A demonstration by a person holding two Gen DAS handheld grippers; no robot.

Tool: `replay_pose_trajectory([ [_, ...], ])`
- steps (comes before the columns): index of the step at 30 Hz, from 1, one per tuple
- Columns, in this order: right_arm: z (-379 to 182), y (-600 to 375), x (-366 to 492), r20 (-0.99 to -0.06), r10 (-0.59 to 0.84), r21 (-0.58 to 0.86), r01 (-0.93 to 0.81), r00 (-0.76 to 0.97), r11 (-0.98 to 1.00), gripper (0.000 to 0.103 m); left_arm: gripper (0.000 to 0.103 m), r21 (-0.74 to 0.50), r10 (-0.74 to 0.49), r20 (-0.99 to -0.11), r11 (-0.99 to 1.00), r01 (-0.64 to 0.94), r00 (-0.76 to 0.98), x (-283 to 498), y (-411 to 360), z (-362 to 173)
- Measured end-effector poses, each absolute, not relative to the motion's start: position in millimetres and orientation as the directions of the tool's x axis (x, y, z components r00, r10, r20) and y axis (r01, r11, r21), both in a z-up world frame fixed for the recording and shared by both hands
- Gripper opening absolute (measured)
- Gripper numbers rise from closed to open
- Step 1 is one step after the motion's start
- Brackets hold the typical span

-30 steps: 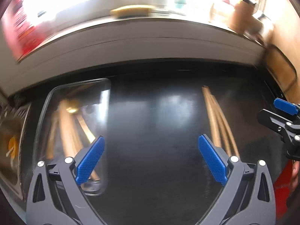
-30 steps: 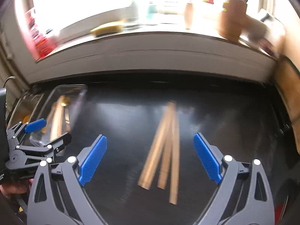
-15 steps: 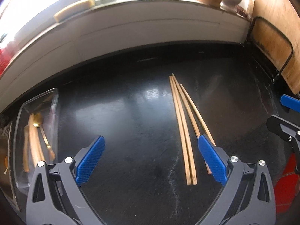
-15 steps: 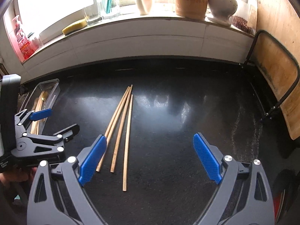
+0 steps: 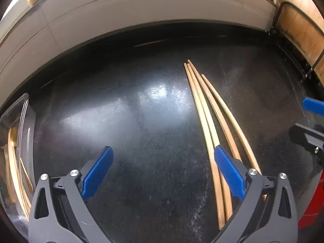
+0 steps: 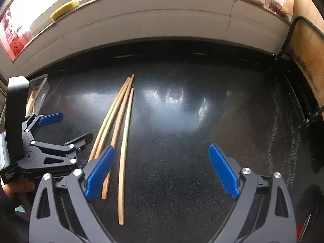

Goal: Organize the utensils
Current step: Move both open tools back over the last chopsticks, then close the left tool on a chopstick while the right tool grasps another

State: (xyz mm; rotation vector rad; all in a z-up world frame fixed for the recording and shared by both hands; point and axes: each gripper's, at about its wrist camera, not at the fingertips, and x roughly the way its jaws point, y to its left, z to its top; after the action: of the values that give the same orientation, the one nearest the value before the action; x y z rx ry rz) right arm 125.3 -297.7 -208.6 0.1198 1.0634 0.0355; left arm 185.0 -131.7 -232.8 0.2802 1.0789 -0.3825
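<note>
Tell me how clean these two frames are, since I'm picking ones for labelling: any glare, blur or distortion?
Left wrist view: window glare whitens a patch of the black countertop, the clear tray at the edge is smeared, and the straight chopsticks look bowed by the fisheye. Right wrist view: the windowsill is blown out, glare again on the counter, chopsticks curved but sharp enough.

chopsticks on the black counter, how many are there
4, lying side by side lengthwise on the counter: a touching pair on the left, one in the middle, one slightly apart on the right. Near ends are partly hidden behind gripper fingers.
</note>
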Motion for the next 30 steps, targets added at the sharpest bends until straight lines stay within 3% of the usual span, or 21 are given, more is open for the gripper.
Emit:
replay_pose_trajectory([
  [10, -230, -294, 144, -0.892, 0.086, 0.109, 0.026, 0.443, 0.994, 0.090, 0.097, -0.007, -0.226, -0.880, 0.886, 0.463, 0.418, 206, -138, -243],
  [16, -235, -286, 150, -0.892, 0.072, 0.084, 0.008, 0.447, 0.996, 0.090, 0.097, 0.060, -0.177, -0.876, 0.883, 0.465, 0.450, 217, -142, -248],
  [22, -243, -287, 156, -0.897, 0.071, 0.083, 0.008, 0.436, 0.997, 0.090, 0.096, 0.057, -0.204, -0.858, 0.874, 0.482, 0.471, 210, -135, -249],
  [24, -246, -283, 158, -0.898, 0.070, 0.077, -0.002, 0.434, 0.997, 0.090, 0.088, 0.058, -0.209, -0.849, 0.876, 0.480, 0.484, 208, -134, -246],
  [30, -250, -268, 164, -0.897, 0.070, 0.063, -0.031, 0.436, 0.998, 0.090, 0.049, 0.067, -0.243, -0.836, 0.844, 0.532, 0.491, 203, -149, -242],
])
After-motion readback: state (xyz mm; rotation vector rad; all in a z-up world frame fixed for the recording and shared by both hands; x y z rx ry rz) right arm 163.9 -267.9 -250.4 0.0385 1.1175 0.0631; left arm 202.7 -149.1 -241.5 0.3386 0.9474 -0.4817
